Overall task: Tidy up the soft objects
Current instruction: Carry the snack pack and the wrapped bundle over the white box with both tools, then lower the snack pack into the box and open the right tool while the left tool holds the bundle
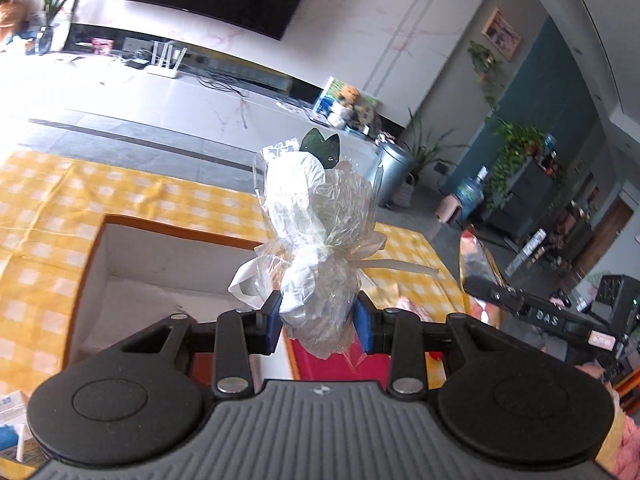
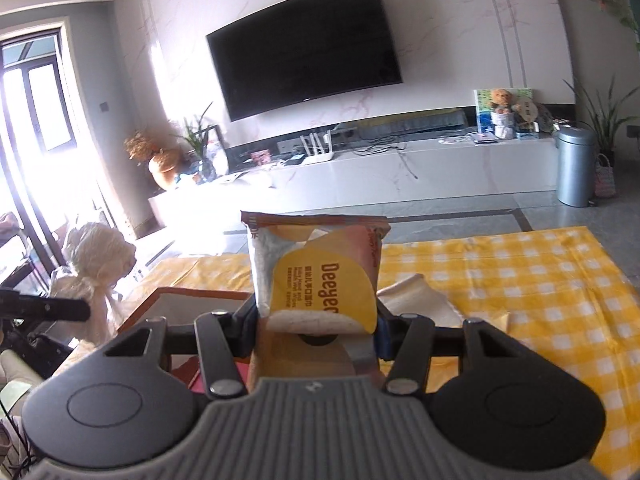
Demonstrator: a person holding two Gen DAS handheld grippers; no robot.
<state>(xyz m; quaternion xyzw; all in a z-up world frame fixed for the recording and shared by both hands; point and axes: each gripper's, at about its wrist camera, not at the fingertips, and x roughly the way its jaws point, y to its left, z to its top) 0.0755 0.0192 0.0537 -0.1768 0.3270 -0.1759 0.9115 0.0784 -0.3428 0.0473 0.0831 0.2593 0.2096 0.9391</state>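
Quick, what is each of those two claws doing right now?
Left gripper: shut on a cellophane-wrapped bundle.
Right gripper: shut on a wet-wipes pack.

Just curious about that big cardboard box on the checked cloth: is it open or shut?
Open. The box has no lid on, and its pale inner walls show.

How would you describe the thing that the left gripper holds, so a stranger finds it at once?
Look above the yellow checked cloth and the open box. The left gripper holds a white bundle. Only this one has crinkled clear wrap and dark green leaves on top.
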